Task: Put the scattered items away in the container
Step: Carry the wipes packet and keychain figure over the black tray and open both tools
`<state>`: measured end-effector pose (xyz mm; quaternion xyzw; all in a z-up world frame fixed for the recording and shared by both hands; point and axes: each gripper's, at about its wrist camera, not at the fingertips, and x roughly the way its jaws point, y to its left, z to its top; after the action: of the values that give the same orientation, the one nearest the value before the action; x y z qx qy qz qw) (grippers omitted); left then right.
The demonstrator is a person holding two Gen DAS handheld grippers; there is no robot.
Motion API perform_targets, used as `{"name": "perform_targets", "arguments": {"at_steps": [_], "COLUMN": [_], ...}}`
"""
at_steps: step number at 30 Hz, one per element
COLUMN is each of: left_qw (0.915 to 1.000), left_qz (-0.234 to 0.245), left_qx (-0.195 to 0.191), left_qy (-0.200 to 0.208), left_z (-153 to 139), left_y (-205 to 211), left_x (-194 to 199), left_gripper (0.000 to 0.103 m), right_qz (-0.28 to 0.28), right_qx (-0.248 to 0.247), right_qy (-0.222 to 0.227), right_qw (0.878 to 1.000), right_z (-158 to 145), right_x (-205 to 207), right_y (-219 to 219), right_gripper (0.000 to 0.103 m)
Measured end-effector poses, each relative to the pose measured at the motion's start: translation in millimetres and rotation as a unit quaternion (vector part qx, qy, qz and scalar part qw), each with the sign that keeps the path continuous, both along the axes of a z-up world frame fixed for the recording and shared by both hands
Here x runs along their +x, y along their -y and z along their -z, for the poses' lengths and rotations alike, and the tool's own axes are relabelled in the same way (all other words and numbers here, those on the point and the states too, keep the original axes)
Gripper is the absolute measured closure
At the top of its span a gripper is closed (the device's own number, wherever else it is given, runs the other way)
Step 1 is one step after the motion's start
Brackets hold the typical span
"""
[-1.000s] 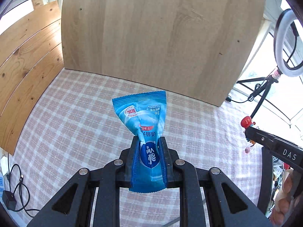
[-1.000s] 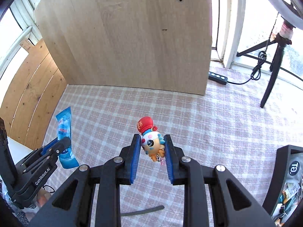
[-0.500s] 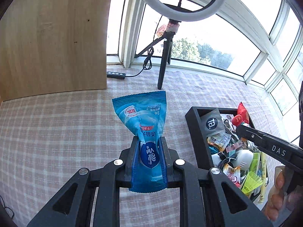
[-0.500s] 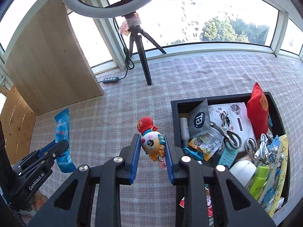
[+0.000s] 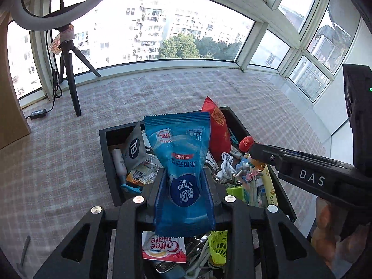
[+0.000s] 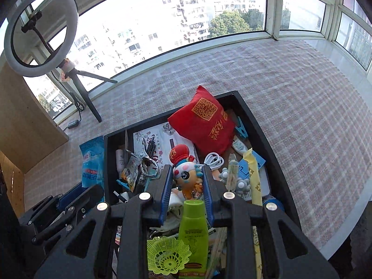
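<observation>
My left gripper point(image 5: 183, 179) is shut on a blue wet-wipe packet point(image 5: 180, 153) and holds it upright over the near left part of the black container point(image 5: 103, 139). My right gripper point(image 6: 187, 174) is shut on a small doll with a red hat point(image 6: 186, 172) and holds it above the middle of the container point(image 6: 258, 125). The container is full of small items, among them a red pouch point(image 6: 204, 121). The packet also shows in the right wrist view point(image 6: 91, 160), the doll in the left wrist view point(image 5: 246, 143).
A ring light on a tripod point(image 6: 41, 30) stands at the far left by the window. A wooden board point(image 6: 25, 121) stands to the left. A green bottle point(image 6: 193, 232) and a yellow-green shuttlecock point(image 6: 167, 255) lie in the container's near end. The checked cloth point(image 6: 302, 93) covers the table.
Both grippers swung right and forward from the bare cloth to over the black container, each still holding its item. The wooden board has left the middle of both views.
</observation>
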<state>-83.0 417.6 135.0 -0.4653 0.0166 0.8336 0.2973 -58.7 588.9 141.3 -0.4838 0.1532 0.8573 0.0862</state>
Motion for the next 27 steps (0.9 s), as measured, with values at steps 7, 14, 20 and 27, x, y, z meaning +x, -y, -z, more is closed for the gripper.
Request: {"name": "perform_targets", "arguments": {"at_steps": [7,14,20,27], "left_qw": [0.9998,0.9990,0.9970,0.9922], "left_qz": [-0.001,-0.025,-0.057,-0.094], "left_qx": [-0.022,-0.036,-0.053,-0.081], "left_qy": [-0.002,0.001,0.001,0.001], "left_z": [5.4,12.1,16.3,26.5], "left_y": [-1.9,37.6,91.8,170.0], "left_x": [-9.7,-19.2,-18.1,-5.9], "left_gripper": [0.048,0.048,0.048,0.048], "right_qz": [0.004,-0.008,-0.036,-0.073], "right_qx": [-0.002,-0.010,0.004,0.009], "right_qy": [-0.025,-0.035,-0.041,-0.041], "right_qw": [1.000,0.999,0.999,0.996], "right_z": [-11.9,-15.0,-14.0,-7.0], "right_x": [3.5,0.0,1.0,9.5], "right_y": [-13.1,-4.3,28.7,80.9], "right_gripper": [0.054,0.054,0.054,0.054]}}
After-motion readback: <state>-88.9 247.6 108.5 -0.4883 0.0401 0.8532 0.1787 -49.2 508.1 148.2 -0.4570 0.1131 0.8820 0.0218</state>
